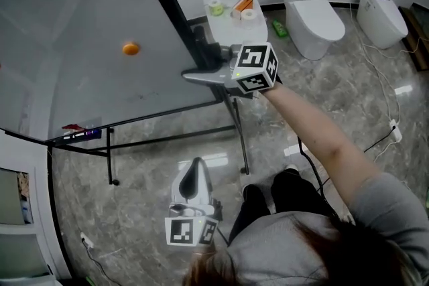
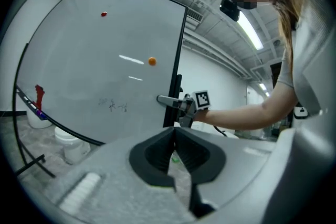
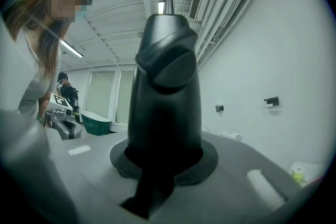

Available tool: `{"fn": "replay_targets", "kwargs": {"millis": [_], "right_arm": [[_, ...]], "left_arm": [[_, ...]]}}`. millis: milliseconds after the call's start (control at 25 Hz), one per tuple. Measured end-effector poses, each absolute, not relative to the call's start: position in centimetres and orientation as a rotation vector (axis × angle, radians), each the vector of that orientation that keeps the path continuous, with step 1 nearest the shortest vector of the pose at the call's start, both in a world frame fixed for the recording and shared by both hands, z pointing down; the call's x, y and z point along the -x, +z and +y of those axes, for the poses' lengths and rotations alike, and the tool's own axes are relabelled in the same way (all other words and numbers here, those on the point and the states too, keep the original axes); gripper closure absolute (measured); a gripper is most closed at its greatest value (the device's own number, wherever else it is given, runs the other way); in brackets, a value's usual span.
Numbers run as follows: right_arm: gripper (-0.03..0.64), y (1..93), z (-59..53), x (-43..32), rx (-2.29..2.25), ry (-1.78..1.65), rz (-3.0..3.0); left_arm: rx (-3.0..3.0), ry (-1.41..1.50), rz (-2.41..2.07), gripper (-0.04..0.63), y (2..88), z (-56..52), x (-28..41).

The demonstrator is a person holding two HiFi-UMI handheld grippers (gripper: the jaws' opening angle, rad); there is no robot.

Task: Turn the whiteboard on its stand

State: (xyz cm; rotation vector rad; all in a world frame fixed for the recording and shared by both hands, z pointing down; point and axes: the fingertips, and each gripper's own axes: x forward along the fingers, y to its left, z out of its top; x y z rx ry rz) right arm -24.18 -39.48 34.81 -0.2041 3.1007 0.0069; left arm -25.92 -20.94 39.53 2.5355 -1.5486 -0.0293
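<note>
Jaws of R gripper [image 1: 194,74] were clamped on the whiteboard [image 1: 80,43] by its black side frame, board filling upper left of head view, L gripper [image 1: 196,164] at bottom centre w/ jaws together & empty; board looked tilted on its stand [image 1: 239,137], so turn prob. begun, not done.

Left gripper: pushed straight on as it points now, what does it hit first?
Probably the whiteboard's black side frame, just below where the right gripper clamps it; how far off that is cannot be told.
</note>
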Motion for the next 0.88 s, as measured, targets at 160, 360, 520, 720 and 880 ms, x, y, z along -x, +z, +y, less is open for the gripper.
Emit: {"fn": "replay_targets", "kwargs": {"millis": [160,360,520,720,880], "right_arm": [[0.534,34.8,-39.1,22.8,0.202,-0.001,3.106],[0.534,34.5,-39.0,23.0,0.207,0.000,3.111],[0.534,34.2,-38.6,22.9,0.207,-0.001,3.115],[0.534,33.5,-38.3,22.7,0.218,0.001,3.114],[0.534,33.1,-38.0,22.6,0.216,0.003,3.120]], "left_arm": [[-2.538,0.000,-1.554,0.592,39.4,-21.4,24.3],[-2.513,0.071,-1.572,0.592,39.6,-23.2,23.5],[-2.494,0.103,-1.557,0.593,39.6,-23.9,22.6],[-2.487,0.195,-1.506,0.594,40.1,-24.9,21.8],[-2.489,0.178,-1.505,0.593,39.6,-25.4,21.4]]}}
